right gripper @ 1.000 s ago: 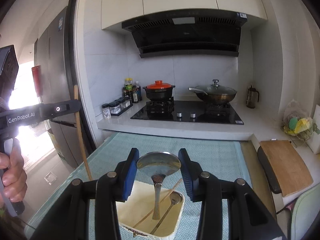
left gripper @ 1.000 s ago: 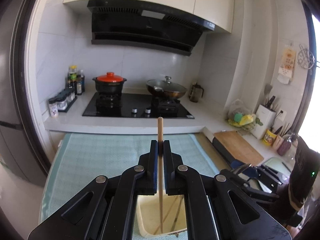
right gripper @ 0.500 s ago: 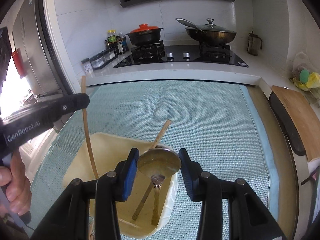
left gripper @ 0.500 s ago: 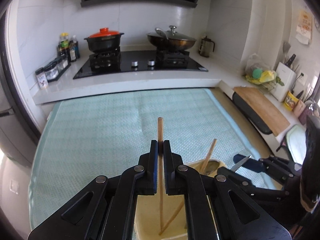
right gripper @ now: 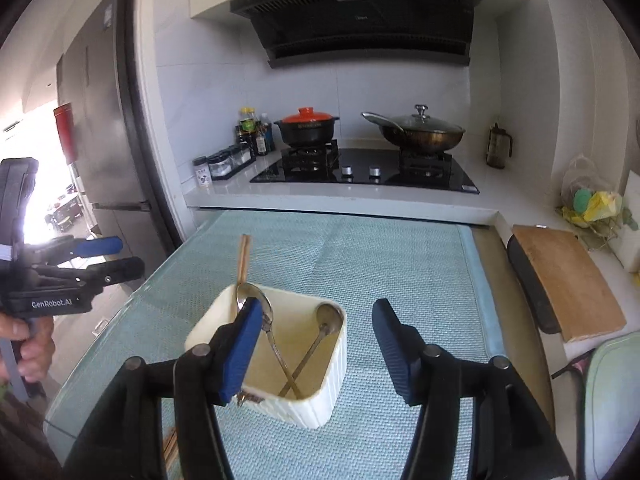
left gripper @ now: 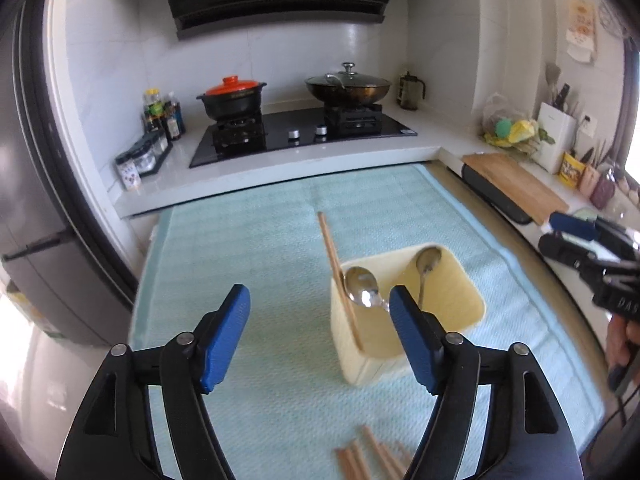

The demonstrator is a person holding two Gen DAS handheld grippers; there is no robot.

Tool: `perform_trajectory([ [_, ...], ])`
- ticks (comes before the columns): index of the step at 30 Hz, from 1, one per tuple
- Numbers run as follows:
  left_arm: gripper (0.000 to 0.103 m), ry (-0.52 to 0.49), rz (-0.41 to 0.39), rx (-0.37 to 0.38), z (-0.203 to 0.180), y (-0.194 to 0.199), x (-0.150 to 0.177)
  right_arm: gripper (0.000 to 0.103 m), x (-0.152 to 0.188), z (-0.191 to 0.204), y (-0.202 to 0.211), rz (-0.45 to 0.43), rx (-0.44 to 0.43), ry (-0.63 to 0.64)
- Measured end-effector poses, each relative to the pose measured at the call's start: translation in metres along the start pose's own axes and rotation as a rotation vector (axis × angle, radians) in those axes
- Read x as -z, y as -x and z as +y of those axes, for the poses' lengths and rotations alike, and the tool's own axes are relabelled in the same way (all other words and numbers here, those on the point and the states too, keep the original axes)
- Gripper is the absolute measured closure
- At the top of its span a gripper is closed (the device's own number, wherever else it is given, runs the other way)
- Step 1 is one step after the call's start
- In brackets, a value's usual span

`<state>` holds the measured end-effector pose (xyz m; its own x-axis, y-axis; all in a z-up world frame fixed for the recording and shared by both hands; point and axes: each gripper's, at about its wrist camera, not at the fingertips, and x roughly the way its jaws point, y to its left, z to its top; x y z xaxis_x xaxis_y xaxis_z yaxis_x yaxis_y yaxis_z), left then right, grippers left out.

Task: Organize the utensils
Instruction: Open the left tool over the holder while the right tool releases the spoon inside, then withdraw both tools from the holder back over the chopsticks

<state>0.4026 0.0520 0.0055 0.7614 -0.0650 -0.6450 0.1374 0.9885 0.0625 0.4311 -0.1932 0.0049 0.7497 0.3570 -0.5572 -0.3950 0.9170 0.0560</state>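
Chopstick [left gripper: 338, 276] upright, tilted in holder [left gripper: 472, 292]

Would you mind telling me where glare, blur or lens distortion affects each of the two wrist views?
Left wrist view: the counter edge bows from fisheye distortion, the loose chopsticks at the bottom are soft, and daylight washes out the lower left. Right wrist view: a window blows out the left edge beside the left hand-held gripper; the fridge curves.

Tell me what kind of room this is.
A home kitchen, most likely. A gas hob carries an orange-lidded pot and a lidded wok under a black range hood, with a wooden cutting board on the side counter.
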Motion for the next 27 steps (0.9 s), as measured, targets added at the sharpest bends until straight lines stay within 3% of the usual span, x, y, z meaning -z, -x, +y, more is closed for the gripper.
perform_trajectory([
  [3, 0.019, -0.059, 0.002, -0.051, 0.006, 0.043, 0.036, 0.042, 0.024, 0.014, 0.040, -0.026, 0.005, 0.066],
  [6, 0.017, -0.052, 0.015, -0.053, 0.008, 0.069, 0.078, 0.042, 0.057, 0.023, 0.067, -0.030, 0.033, 0.103],
  [15, 0.017, 0.096, 0.035, -0.013, -0.013, 0.083, 0.201, 0.042, 0.176, 0.039, 0.091, 0.037, 0.116, 0.046],
  [22, 0.017, 0.247, -0.005, 0.058, -0.015, 0.077, 0.229, 0.042, 0.225, 0.053, 0.098, 0.036, 0.173, 0.021],
  [27, 0.017, 0.228, -0.023, 0.030, -0.027, 0.072, 0.237, 0.042, 0.234, 0.064, 0.102, 0.020, 0.168, 0.033],
])
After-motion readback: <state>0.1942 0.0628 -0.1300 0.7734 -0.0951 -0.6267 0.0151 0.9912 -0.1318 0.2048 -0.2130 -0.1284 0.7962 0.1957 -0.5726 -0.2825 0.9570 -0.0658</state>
